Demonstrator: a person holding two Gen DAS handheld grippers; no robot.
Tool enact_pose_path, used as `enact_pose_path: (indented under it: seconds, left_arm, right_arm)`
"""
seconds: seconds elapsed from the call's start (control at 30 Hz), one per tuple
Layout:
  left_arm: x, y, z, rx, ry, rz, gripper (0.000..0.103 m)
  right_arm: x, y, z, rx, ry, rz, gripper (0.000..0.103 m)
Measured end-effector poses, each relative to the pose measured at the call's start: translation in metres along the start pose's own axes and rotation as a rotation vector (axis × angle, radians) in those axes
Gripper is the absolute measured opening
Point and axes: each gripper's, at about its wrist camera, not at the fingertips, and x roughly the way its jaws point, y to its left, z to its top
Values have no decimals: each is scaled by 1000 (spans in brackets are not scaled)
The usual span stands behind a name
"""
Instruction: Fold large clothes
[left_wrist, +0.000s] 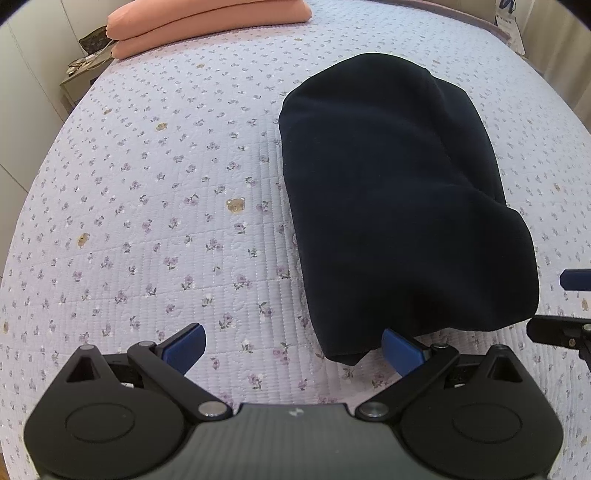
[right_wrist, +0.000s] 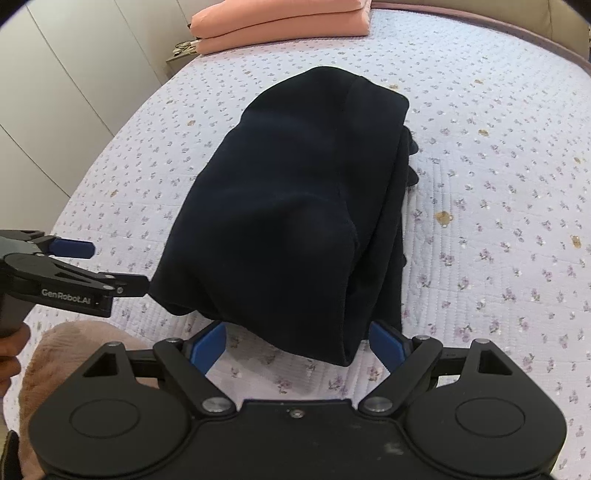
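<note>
Folded navy garment (right_wrist: 295, 206) on floral quilt (left_wrist: 147, 184). Left gripper (left_wrist: 293, 349) and right gripper (right_wrist: 297, 345) at near edge, jaws wide, empty. Folding looks near done; next likely final fold or tidy.

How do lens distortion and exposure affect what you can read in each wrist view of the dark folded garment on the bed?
Left wrist view: fisheye bends the floral quilt into a dome with dark corners; the navy garment is near black, its folds hardly readable. Right wrist view: same bulge; the garment's stacked edges show faintly against the evenly lit quilt, shadows soft, no glare.
</note>
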Motion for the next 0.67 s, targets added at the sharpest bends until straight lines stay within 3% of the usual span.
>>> enact_pose_path:
  seconds: [0.67]
  left_arm:
    - [7,6,4,-6,3,-16,101]
  right_arm:
    - [-1,-2,3,14,-10,37,101]
